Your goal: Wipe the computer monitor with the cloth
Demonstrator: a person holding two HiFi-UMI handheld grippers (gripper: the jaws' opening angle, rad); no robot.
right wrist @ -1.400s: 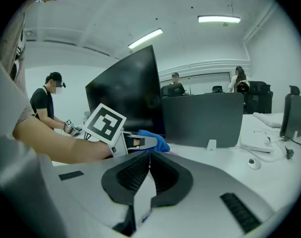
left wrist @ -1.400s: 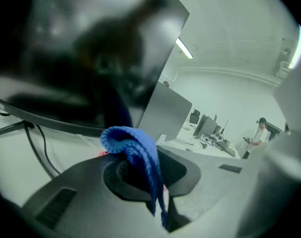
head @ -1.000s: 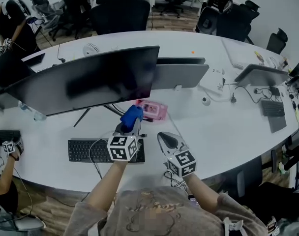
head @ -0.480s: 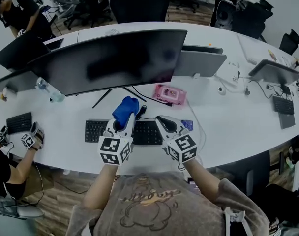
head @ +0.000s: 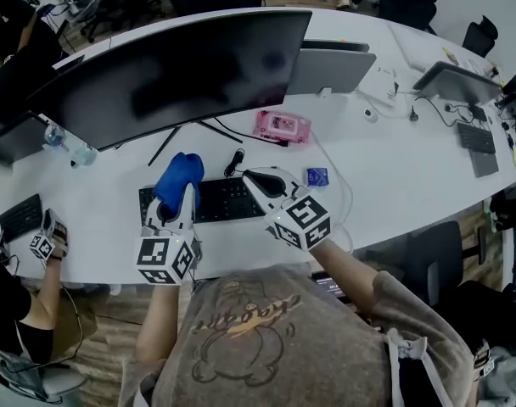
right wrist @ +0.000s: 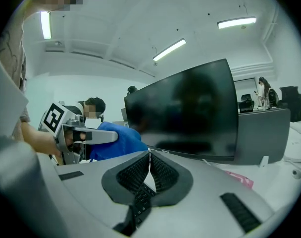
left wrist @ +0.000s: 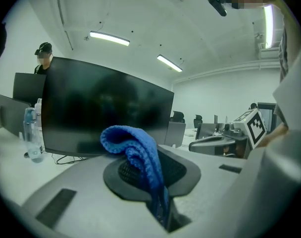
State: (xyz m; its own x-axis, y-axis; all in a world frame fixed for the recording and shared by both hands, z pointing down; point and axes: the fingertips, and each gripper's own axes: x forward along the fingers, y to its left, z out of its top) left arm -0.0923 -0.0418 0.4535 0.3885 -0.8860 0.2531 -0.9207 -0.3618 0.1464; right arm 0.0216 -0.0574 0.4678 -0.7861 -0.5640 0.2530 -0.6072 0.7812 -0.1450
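The wide dark computer monitor (head: 182, 75) stands on the white desk (head: 385, 185), its screen facing me. My left gripper (head: 183, 192) hovers over the left end of a black keyboard (head: 220, 200), shut on a blue knitted cloth (head: 177, 176) that bulges out past its tips. In the left gripper view the cloth (left wrist: 135, 148) folds over the jaws (left wrist: 155, 182) with the monitor (left wrist: 101, 113) beyond. My right gripper (head: 254, 176) hangs over the keyboard's right end, shut and holding nothing; its pads (right wrist: 149, 157) touch, and the monitor (right wrist: 190, 113) fills the view behind.
A pink wipes pack (head: 282, 126) lies right of the monitor's stand, and a small blue item (head: 316, 176) beside the keyboard. A second monitor's grey back (head: 330, 66) stands behind. A water bottle (head: 58, 138) sits at the left. Another person's hands hold grippers (head: 42, 244) at the far left.
Both grippers have drawn back from beside the pink pack to above the keyboard, nearer me. The cloth stays pinched in the left gripper. The head view has tilted.
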